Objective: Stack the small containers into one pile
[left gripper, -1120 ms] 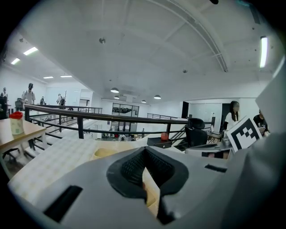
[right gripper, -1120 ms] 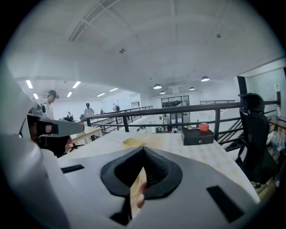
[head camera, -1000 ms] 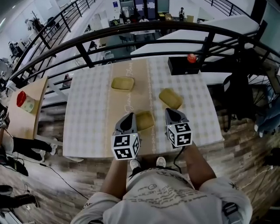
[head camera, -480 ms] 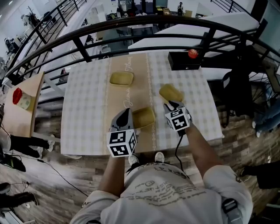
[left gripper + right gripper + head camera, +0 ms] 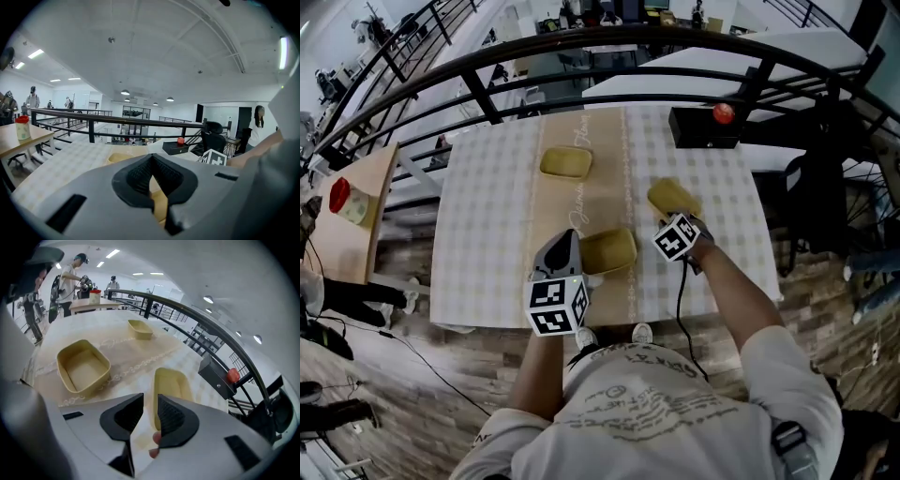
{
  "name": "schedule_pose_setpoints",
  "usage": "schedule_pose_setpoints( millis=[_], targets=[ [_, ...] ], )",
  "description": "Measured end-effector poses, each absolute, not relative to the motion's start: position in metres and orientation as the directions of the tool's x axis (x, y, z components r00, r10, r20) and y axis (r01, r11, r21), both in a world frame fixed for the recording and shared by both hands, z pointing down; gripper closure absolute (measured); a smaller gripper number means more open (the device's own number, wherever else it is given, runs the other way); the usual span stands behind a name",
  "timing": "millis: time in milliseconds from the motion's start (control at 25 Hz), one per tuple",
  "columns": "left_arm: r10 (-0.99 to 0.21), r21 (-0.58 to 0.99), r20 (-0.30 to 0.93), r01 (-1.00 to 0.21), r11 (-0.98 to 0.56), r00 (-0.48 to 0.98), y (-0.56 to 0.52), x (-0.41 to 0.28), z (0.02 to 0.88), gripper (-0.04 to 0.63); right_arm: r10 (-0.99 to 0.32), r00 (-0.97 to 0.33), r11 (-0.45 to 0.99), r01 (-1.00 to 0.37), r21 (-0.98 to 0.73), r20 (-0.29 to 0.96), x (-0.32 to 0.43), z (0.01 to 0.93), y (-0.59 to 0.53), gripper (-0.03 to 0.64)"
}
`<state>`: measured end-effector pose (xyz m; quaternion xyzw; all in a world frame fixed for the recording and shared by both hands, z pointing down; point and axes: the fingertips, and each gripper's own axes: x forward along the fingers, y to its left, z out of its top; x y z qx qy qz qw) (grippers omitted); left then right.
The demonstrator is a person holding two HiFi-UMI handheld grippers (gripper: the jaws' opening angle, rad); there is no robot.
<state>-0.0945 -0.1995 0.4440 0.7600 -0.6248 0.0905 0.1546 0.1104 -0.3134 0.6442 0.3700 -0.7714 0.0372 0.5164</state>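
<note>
Right gripper (image 5: 150, 398) over shallow yellow plastic container (image 5: 171, 380), three o'clock on checked table (image 5: 487, 234)
Likely light, stiff, slippery, so pinch the near rim; jaws just opened, rim in gap, unpressed; left gripper (image 5: 151, 159) clenched

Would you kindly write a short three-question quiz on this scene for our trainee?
1. How many yellow containers lie on the checked table?
2. True or false: two containers are already nested together.
3. The right tongs are: A) shut on a container; B) open at the right container's near end; C) out of view.
Key: 1) three: far container, near container, right container. 2) false; all lie apart. 3) B; its jaws have just been opening, with nothing pressed between them.
</note>
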Motion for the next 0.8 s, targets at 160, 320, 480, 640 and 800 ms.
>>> schedule_pose_setpoints(
  millis=[160,320,480,640,800],
  targets=[
    [-0.924,0.115,0.336,-0.981,-0.154,0.184,-0.2,-0.098,0.445,0.597,-0.493,-0.157,0.758,-0.562,0.333,0.856,0.115,0.663,-0.321,0.525],
    [-0.926,0.106,0.341,-0.985,-0.136,0.164,-0.201,-0.101,0.447,0.597,-0.436,-0.124,0.793,-0.522,0.315,0.891,0.118,0.679,-0.326,0.525],
    [-0.926,0.092,0.348,-0.988,-0.12,0.145,-0.201,-0.106,0.448,0.597,-0.386,-0.103,0.812,-0.509,0.285,0.917,0.119,0.691,-0.329,0.525],
    [-0.927,0.083,0.354,-0.991,-0.101,0.125,-0.2,-0.11,0.449,0.597,-0.366,-0.08,0.823,-0.493,0.283,0.927,0.123,0.702,-0.329,0.575],
    [-0.927,0.084,0.358,-0.992,-0.089,0.114,-0.201,-0.114,0.452,0.597,-0.376,-0.106,0.833,-0.475,0.285,0.921,0.12,0.7,-0.33,0.598]
  ],
)
